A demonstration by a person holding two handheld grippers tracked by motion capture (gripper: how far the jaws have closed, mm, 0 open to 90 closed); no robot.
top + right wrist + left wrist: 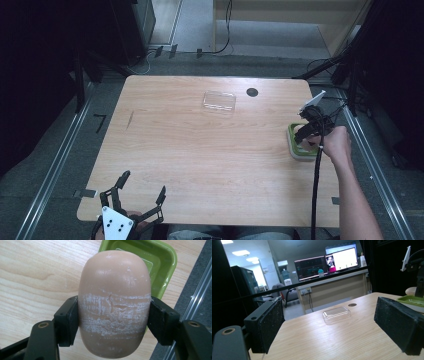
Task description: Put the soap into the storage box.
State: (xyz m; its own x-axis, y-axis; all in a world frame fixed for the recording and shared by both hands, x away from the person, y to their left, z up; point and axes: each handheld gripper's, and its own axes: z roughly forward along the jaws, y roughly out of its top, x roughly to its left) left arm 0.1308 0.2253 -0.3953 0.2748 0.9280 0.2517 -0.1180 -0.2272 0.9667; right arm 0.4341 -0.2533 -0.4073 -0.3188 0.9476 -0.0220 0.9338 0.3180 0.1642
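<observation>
An oval peach bar of soap [114, 290], scuffed white across its middle, sits between the jaws of my right gripper [113, 320], which is shut on its two sides. It hangs just above a green soap dish [162, 262] that holds nothing. In the high view the right gripper [306, 134] is over that dish [296, 151] at the table's right edge. My left gripper [144, 182] stands open at the near left corner with nothing between its pads [269, 325]. A clear plastic lid [219, 101] lies flat at the far middle.
A small black round hole [252, 92] marks the wooden table [200, 155] just right of the lid. The right gripper's cable [315, 190] trails along the forearm. Dark stands and metal floor rails flank both sides of the table.
</observation>
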